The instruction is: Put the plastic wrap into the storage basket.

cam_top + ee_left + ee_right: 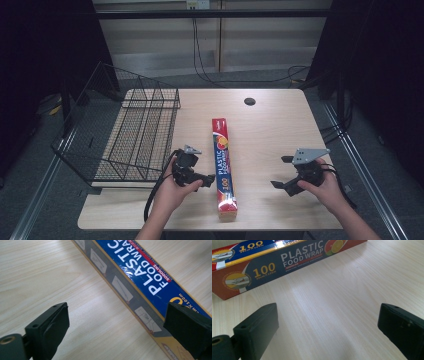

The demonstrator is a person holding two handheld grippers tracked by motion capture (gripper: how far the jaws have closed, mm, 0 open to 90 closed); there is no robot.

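A long box of plastic food wrap [222,167], blue and red, lies lengthwise down the middle of the wooden table [275,125]. My left gripper [206,180] is held just left of the box's near half, pointing at it. Its jaws stand open, and in the left gripper view [117,325] the right one hangs over the box [140,275] while the left one is over bare wood. My right gripper [280,172] is open to the right of the box, a hand's width away. In the right gripper view [327,327] the box [274,262] lies ahead, beyond the jaws.
A black wire basket [135,135] rests tilted on the table's left side and overhangs its edge. A dark cable hole [249,101] sits near the far edge. Bare wood lies between the box and the right gripper.
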